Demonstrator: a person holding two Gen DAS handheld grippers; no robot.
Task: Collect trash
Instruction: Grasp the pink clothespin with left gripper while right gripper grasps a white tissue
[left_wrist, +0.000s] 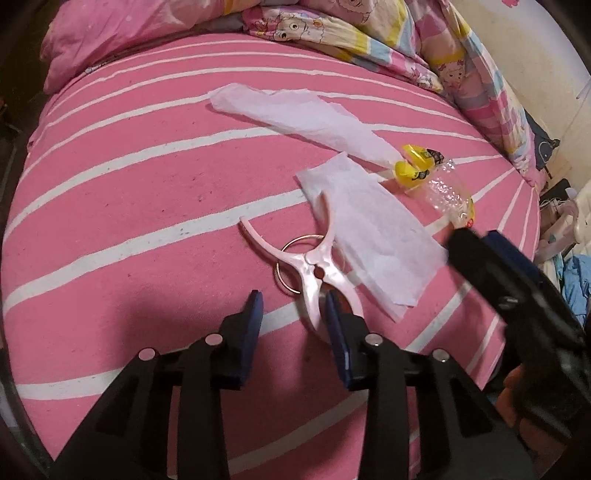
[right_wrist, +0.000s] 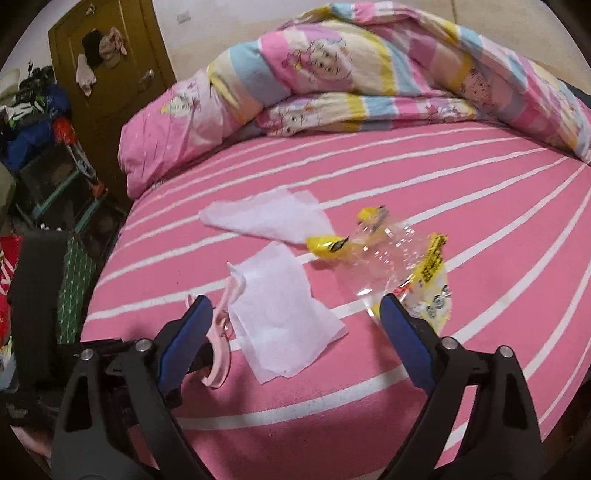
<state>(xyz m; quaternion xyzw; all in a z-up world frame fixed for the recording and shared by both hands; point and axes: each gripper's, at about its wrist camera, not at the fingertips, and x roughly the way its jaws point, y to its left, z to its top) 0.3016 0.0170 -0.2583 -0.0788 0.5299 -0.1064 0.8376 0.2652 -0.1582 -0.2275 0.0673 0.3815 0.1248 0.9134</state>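
Note:
Two white tissues lie on the pink striped bed: a near one (left_wrist: 373, 236) (right_wrist: 280, 310) and a far one (left_wrist: 295, 112) (right_wrist: 266, 218). A clear and yellow plastic wrapper (left_wrist: 436, 177) (right_wrist: 399, 258) lies right of them. A pink clothes clip (left_wrist: 314, 266) (right_wrist: 221, 332) with a metal ring lies partly under the near tissue. My left gripper (left_wrist: 293, 306) is open, its right finger over the clip's handles. My right gripper (right_wrist: 291, 314) is open wide, hovering over the near tissue, with the wrapper by its right finger (right_wrist: 402, 325). The right gripper also shows in the left wrist view (left_wrist: 517, 288).
A folded cartoon quilt (right_wrist: 369, 74) and pink pillow (right_wrist: 166, 136) lie at the bed's far side. A brown door (right_wrist: 107, 55) and cluttered shelves (right_wrist: 44, 147) stand left of the bed. The bed edge (right_wrist: 107, 266) drops off at the left.

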